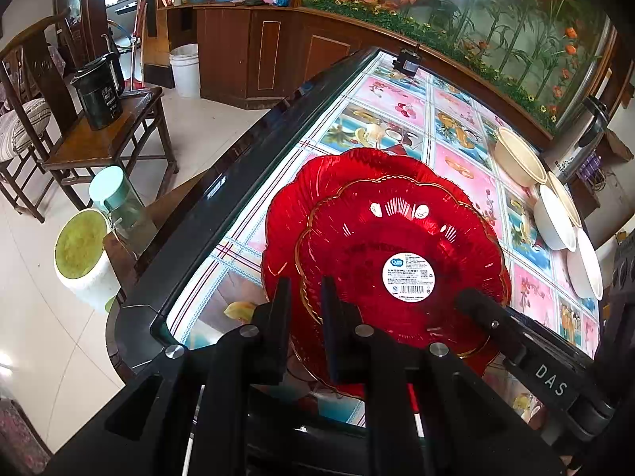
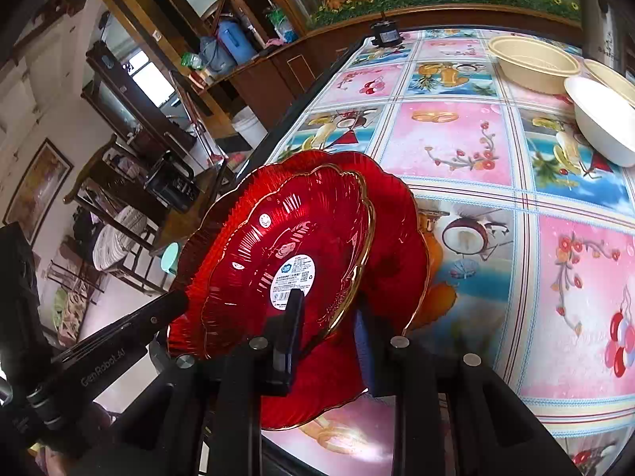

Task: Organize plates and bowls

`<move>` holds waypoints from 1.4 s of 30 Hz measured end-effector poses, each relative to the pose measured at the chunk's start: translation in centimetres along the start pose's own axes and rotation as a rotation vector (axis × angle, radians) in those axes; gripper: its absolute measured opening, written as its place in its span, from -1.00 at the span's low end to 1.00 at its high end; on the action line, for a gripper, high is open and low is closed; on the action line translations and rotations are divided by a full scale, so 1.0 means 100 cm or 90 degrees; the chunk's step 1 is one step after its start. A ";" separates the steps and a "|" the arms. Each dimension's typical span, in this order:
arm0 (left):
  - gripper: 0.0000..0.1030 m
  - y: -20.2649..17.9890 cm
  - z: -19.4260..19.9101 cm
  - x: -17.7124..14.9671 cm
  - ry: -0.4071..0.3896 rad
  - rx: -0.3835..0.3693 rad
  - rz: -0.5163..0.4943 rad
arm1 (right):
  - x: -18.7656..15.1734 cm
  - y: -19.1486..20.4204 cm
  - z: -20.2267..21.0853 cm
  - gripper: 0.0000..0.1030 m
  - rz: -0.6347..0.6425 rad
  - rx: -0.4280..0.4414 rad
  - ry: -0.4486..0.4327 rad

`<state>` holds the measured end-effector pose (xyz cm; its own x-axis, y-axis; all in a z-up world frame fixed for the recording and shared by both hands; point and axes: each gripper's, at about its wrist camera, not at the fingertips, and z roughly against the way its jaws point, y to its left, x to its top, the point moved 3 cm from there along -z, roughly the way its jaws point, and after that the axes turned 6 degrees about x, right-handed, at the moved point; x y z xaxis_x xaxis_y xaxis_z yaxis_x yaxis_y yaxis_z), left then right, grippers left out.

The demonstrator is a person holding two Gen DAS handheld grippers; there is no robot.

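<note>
The right gripper (image 2: 325,329) has its two fingers closed on the near edge of the small red plate (image 2: 285,261). One finger sits on top by the white sticker (image 2: 293,273), and the other is under the rim. The left gripper (image 1: 305,309) is at the same plate, on its own near edge. Its fingers stand a little apart, with the gold rim running between them. I cannot tell if they are really pinching it.

So both grippers are right at the plate. It spreads forward and away from both sets of fingers.

The small red plate sits in the big red plate (image 1: 317,182), which lies under it and sticks out past it. It looks tipped up a bit on the right gripper's side. Nothing is in the plates.

Farther past the fingers, well apart from the plates, a tan bowl (image 2: 532,63) and a white bowl (image 2: 603,119) sit on the table (image 2: 456,139). Both look empty. More bowls lie beside them, half out of view. The next job is probably to set the plates down flat together.
</note>
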<state>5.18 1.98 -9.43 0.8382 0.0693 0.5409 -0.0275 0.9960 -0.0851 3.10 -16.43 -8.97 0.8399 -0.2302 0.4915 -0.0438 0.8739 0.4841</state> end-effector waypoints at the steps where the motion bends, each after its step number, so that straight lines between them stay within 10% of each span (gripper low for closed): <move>1: -0.76 0.000 0.000 0.000 0.000 0.001 0.000 | 0.001 0.002 -0.002 -0.42 0.004 0.001 0.009; 14: -0.76 0.009 0.005 0.005 -0.007 0.001 0.017 | 0.001 0.005 0.013 -0.17 0.022 0.103 0.122; 42: -0.59 -0.028 0.032 0.012 -0.039 -0.026 -0.022 | 0.012 -0.070 0.073 0.06 -0.078 0.055 0.013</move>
<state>4.45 -0.51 -5.85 0.8036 0.0401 0.5939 0.0236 0.9948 -0.0992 0.51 -25.98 -6.53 0.8526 -0.3235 0.4105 0.0138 0.7991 0.6010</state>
